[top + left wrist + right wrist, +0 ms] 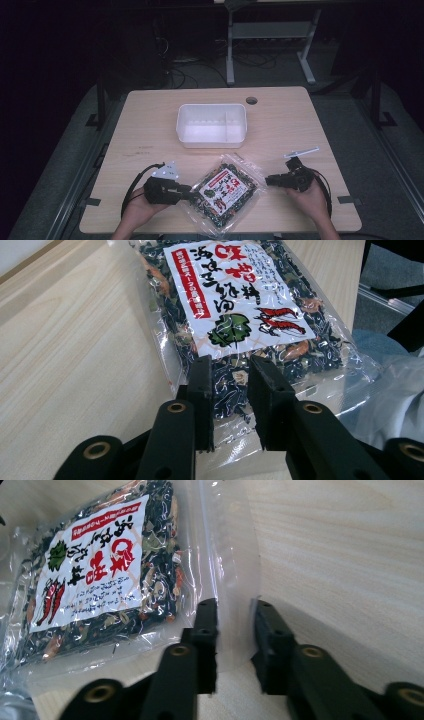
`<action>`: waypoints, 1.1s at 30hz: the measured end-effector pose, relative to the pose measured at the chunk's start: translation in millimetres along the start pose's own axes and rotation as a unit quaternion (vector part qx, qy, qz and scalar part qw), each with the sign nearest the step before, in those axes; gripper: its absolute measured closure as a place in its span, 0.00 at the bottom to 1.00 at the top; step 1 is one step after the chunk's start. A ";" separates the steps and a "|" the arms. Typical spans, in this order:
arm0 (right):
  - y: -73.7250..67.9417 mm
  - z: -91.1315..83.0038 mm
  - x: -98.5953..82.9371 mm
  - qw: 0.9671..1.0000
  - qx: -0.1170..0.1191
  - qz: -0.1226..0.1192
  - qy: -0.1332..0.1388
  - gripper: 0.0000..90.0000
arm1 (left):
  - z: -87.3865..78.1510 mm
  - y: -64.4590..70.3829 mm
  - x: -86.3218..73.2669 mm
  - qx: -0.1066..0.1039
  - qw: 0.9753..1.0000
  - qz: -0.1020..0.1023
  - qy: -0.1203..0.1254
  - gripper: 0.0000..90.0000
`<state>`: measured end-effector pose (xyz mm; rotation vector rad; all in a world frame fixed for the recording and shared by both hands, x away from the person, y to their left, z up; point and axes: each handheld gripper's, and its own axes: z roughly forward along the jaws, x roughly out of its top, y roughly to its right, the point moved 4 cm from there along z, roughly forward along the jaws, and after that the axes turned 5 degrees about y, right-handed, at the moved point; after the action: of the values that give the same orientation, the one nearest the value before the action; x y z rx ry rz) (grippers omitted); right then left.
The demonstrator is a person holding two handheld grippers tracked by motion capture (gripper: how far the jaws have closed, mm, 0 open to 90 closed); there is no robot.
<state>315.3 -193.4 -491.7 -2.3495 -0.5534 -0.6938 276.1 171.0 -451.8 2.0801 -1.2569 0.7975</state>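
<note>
A clear bag of dark dried seaweed mix with a white and red label (227, 189) lies flat near the table's front edge. My left gripper (192, 192) reaches in from the bag's left side. In the left gripper view the bag (235, 295) bulges up between the jaws of that gripper (230, 362), which stand apart on either side of its filled end. My right gripper (267, 180) is at the bag's right edge. In the right gripper view its jaws (235, 605) stand apart around the bag's (100, 570) thin, clear sealed flap without pinching it.
An empty white plastic bin (211, 137) stands at the middle of the wooden table (150, 115), beyond the bag. A cable hole (251, 100) sits near the far edge. A person's hands hold both grippers at the front edge.
</note>
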 end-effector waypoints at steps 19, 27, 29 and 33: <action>-12.1 -28.5 0.6 0.999 0.019 -0.017 0.021 1.00 | -0.6 -1.5 0.2 0.001 1.000 -0.006 0.001 0.65; -16.0 -45.3 0.9 0.999 0.018 -0.022 0.041 1.00 | 1.4 -2.2 0.4 0.000 1.000 -0.010 0.000 0.60; -17.7 -49.4 1.9 0.998 0.018 -0.027 0.046 1.00 | 2.6 -3.2 0.3 0.000 1.000 -0.013 -0.001 0.54; -25.3 -58.0 6.3 0.997 0.015 -0.043 0.057 1.00 | 6.9 -5.7 1.7 0.009 1.000 -0.019 0.000 0.45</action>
<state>287.2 -212.2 -438.0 -2.2540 -0.6127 -0.8469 283.3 167.2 -456.0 2.1127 -1.2100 0.7940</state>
